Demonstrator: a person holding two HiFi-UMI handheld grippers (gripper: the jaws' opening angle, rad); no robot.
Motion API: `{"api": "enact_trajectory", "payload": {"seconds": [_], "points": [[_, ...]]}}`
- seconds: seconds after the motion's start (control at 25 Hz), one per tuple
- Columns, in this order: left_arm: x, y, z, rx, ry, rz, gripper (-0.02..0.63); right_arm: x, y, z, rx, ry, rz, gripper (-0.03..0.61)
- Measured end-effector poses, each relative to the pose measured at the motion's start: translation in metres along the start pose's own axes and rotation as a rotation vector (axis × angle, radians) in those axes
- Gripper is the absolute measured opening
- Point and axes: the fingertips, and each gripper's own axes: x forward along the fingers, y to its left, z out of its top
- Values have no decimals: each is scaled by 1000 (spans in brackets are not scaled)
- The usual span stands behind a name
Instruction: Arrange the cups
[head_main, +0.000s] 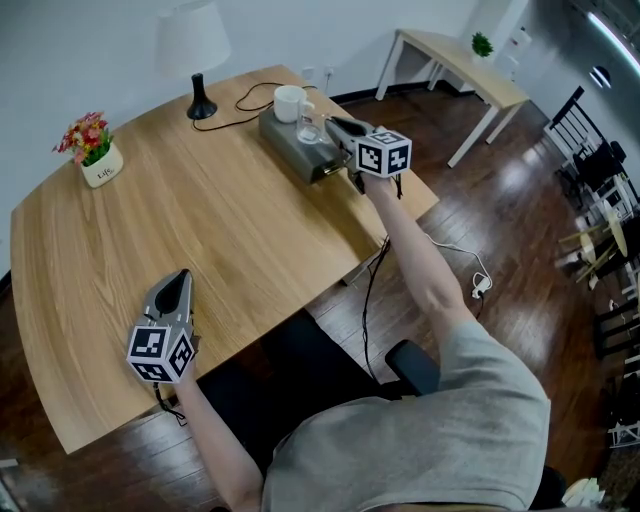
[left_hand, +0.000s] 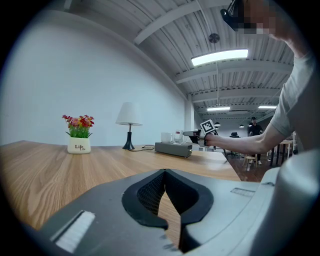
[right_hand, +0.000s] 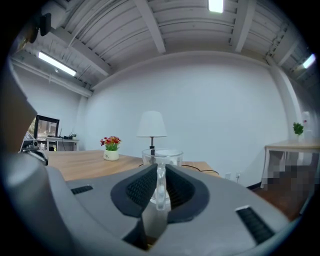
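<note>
At the far right of the table (head_main: 200, 230), the right gripper (head_main: 345, 130) is clamped narrow on the handle of the glass cup (head_main: 309, 124) at the grey block (head_main: 290, 150), beside the white cup (head_main: 289, 102); hold the glass upright and move it clear of the white cup. The left gripper (head_main: 178, 285) lies closed and empty, near left. The flower pot (left_hand: 79, 146) reads "Life"

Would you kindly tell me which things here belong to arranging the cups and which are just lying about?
Job: clear glass cup with a handle, gripped in the right claw; white ceramic cup; grey rectangular box under it.
Lying about: white-shaded lamp on a black stand; white pot of red and yellow flowers; black cable.
</note>
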Motion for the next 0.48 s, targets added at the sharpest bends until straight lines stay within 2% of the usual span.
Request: {"api": "enact_trajectory", "payload": {"seconds": [0.12, 0.28, 0.48], "points": [[0, 0, 1, 0, 0, 1, 3, 1, 0, 0, -18, 6, 1, 60], [0, -1, 0, -1, 0, 1, 3, 1, -2, -4, -91, 37, -42, 81], [0, -1, 0, -2, 1, 1, 3, -7, -4, -3, -93, 31, -64, 87]]}}
